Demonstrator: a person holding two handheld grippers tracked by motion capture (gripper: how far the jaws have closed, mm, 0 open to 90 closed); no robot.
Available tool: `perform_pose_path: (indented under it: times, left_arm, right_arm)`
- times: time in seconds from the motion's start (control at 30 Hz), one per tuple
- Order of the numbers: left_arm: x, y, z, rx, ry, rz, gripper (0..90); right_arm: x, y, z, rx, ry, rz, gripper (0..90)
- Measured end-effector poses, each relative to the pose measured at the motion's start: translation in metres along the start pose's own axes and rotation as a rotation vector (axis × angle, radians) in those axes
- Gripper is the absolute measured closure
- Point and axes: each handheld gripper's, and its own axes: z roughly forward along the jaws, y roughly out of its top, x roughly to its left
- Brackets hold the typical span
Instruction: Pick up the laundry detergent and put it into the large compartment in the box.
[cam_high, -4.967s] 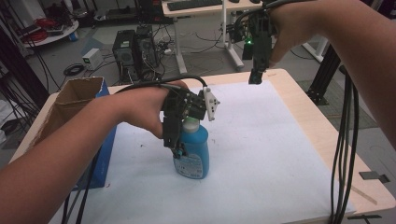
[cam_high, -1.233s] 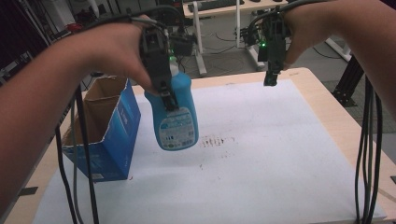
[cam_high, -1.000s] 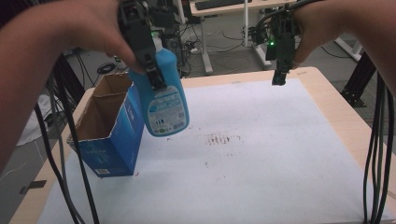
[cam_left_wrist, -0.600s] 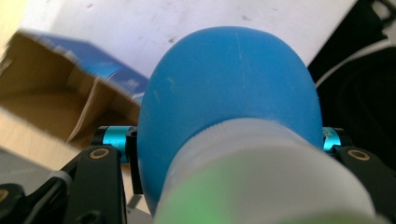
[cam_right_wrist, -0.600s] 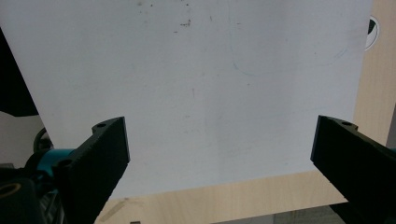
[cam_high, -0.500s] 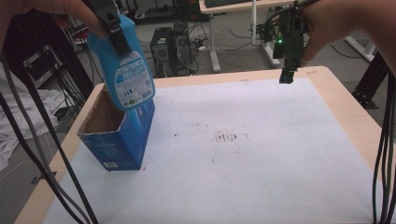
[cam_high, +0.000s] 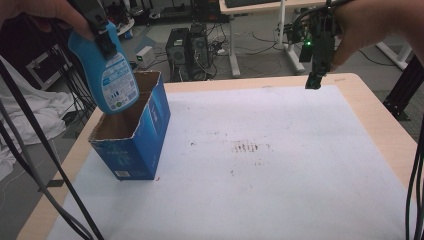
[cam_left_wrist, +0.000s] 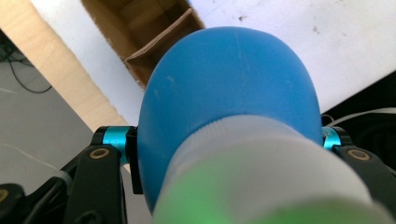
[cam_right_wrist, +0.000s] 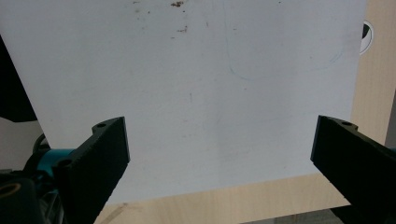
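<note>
Smooth plastic bottle (cam_high: 107, 70), cardboard box (cam_high: 134, 137), wooden table (cam_high: 385, 125)

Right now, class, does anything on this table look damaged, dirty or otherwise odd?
Two things. The white table cover carries a patch of small brown marks near its middle, with specks scattered around it. The open blue box has a ragged top edge, its brown card showing. The blue bottle hangs above it in the left hand-held gripper.

the box (cam_high: 131, 137) stands open on the sheet (cam_high: 260, 170) at the worktop's (cam_high: 380, 125) left edge. the bottle (cam_high: 106, 70) hangs above its opening in the left tongs (cam_high: 100, 30). the right tongs (cam_high: 315, 75) hover over the far right corner.
</note>
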Motion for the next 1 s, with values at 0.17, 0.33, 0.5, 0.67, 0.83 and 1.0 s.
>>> perform_pose_path:
  times: [0.17,0.33,0.5,0.67,0.83,1.0]
  left_arm:
    - [0.007,-0.002,0.01,0.004,-0.006,-0.033,40.0]
    - [0.011,-0.001,0.028,0.023,-0.014,-0.051,40.0]
    - [0.012,-0.001,0.045,0.036,-0.027,-0.052,40.0]
    - [0.016,-0.002,0.067,0.038,-0.04,-0.031,39.9]
    - [0.017,-0.002,0.089,0.054,-0.025,0.032,39.9]
    - [0.017,-0.005,0.108,0.067,-0.043,0.084,39.9]
  right_arm:
    - [0.0,-0.001,-0.003,-0.017,-0.005,0.001,3.5]
    - [0.001,-0.002,-0.003,-0.011,-0.006,0.008,3.5]
    - [0.002,-0.002,-0.004,-0.01,-0.008,0.01,3.4]
    - [0.003,-0.003,-0.005,-0.01,-0.009,0.006,3.5]
    - [0.005,-0.004,-0.006,-0.011,-0.009,0.01,3.5]
    - [0.005,-0.005,-0.007,-0.01,-0.011,0.011,3.4]
